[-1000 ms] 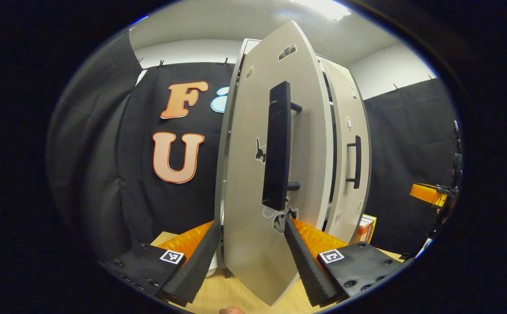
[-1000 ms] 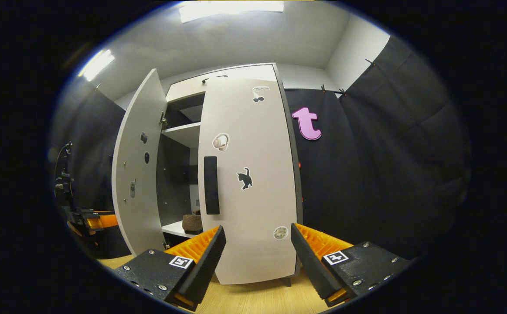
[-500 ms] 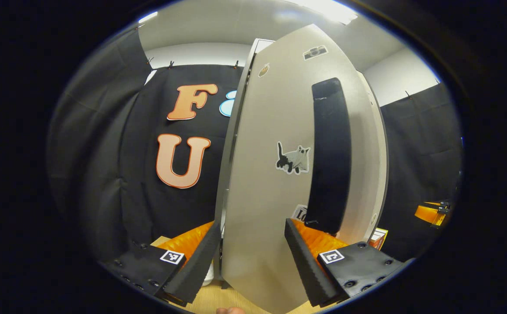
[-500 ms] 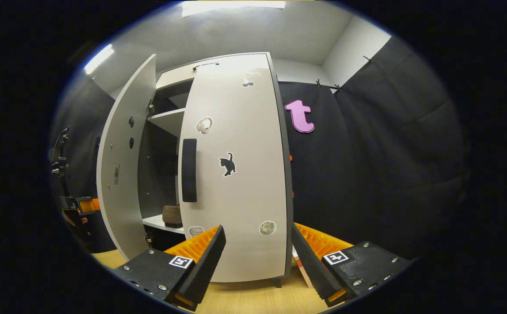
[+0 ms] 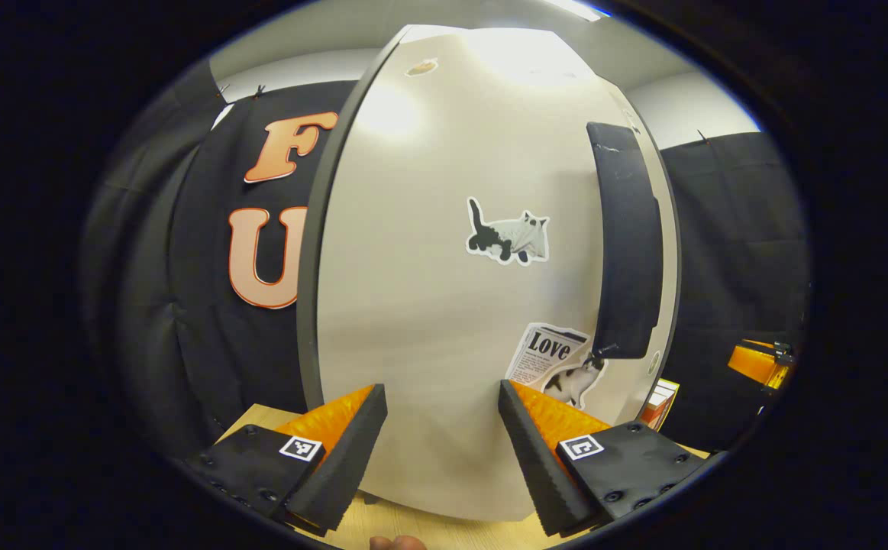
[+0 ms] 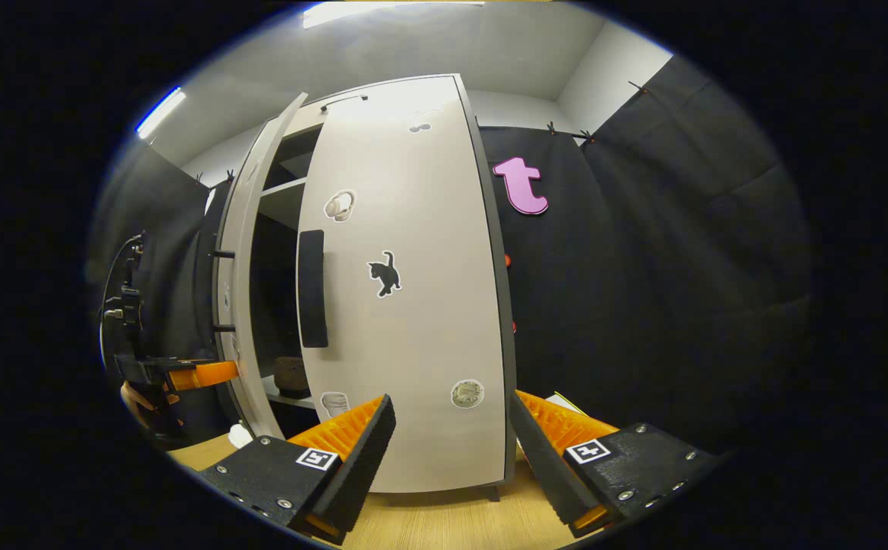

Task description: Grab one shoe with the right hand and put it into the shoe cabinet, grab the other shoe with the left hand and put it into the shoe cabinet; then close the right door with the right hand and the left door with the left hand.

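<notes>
Nearest, the left tool [image 5: 442,428] stands wide and empty, its fingers right up against the left door [image 5: 444,290], perhaps touching. The right tool [image 6: 451,443], likewise wide and holding nothing, faces the right door [image 6: 413,305], which looks shut. Beyond, in the gap, one shoe [image 6: 291,374] sits on a cabinet shelf. The step is closing the left door; next, a steady push until it sits flush.

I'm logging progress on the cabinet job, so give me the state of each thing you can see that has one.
Right door: shut or nearly so.
Left door: part open, swung toward the cabinet.
Shoe: on a cabinet shelf.
Left gripper: jaws open, holding nothing.
Right gripper: jaws open, holding nothing.
</notes>
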A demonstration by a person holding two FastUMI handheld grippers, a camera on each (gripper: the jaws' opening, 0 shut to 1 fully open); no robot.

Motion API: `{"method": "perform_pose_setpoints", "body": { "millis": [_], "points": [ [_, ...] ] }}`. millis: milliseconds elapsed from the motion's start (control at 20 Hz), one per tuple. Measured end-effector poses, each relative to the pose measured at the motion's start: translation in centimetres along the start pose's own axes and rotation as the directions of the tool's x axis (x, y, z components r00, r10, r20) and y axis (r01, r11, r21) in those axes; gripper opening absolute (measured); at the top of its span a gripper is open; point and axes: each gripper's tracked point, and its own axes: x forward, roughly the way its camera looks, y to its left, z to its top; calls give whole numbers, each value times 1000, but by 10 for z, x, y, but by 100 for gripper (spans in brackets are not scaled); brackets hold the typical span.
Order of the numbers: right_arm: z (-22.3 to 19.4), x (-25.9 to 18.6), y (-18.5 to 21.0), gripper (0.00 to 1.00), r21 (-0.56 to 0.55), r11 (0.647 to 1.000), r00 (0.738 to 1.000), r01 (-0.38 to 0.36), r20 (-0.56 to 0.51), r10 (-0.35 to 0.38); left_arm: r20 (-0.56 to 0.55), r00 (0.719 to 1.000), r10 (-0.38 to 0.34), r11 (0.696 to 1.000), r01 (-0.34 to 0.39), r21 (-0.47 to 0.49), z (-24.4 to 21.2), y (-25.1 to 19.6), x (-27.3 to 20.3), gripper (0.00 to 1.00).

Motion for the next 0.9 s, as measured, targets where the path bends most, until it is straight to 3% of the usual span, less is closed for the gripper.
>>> {"method": "perform_pose_setpoints", "body": {
  "millis": [100,250,400,500,600,650,900],
  "points": [
    [2,0,-3,93,11,1000,1000,7,-4,-7,6,1000,16,1000,-16,5,2,-2,5,97],
    [6,0,-3,93,26,1000,1000,17,-4,-16,4,999,44,999,-44,13,1,-4,12,94],
    [5,1,1,93,20,1000,1000,14,-21,-13,-7,997,73,997,-73,26,-1,-5,17,100],
    [6,-2,2,93,11,1000,999,11,-36,-11,-29,996,87,996,-87,7,-4,-7,13,94],
    [13,-4,2,93,-1,1000,999,12,-40,-12,-29,999,38,998,-39,-40,1,-23,2,99],
    [19,-7,2,93,-8,1000,999,12,-36,-12,-22,999,28,999,-29,-46,5,-25,-6,97],
    [55,-35,11,93,-26,1000,1000,-2,5,2,30,999,22,1000,-22,3,40,-26,-75,97]
  ]
}}
